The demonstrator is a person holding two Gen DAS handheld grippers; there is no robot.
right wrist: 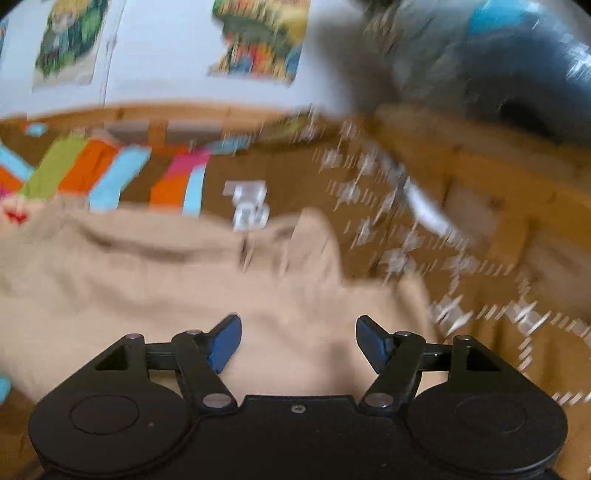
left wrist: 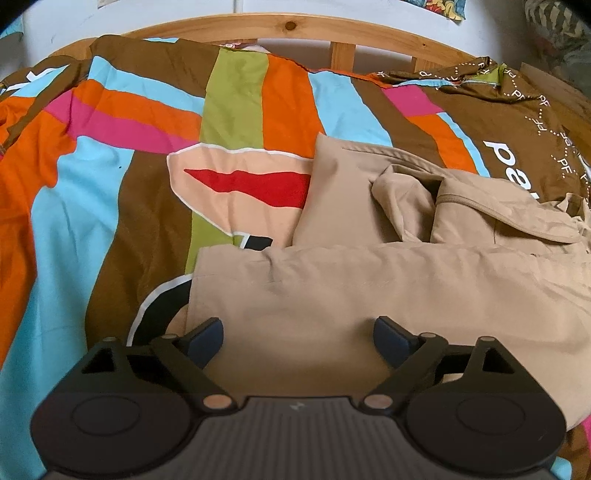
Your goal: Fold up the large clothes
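Note:
A tan garment (left wrist: 369, 280) lies partly folded on a bed, with a flat folded band in front and a bunched collar and sleeve part (left wrist: 461, 206) behind it. My left gripper (left wrist: 298, 341) hovers open just above the garment's near edge, nothing between its fingers. In the blurred right wrist view the same tan garment (right wrist: 184, 280) spreads across the lower left. My right gripper (right wrist: 298, 341) stands open over the cloth's right part and holds nothing.
A bright striped duvet (left wrist: 110, 155) in orange, blue, brown, green and pink covers the bed. A wooden bed frame (left wrist: 332, 33) runs along the far side, with a white wall (right wrist: 166, 55) and posters behind. Dark bundled things (right wrist: 517, 74) sit at the far right.

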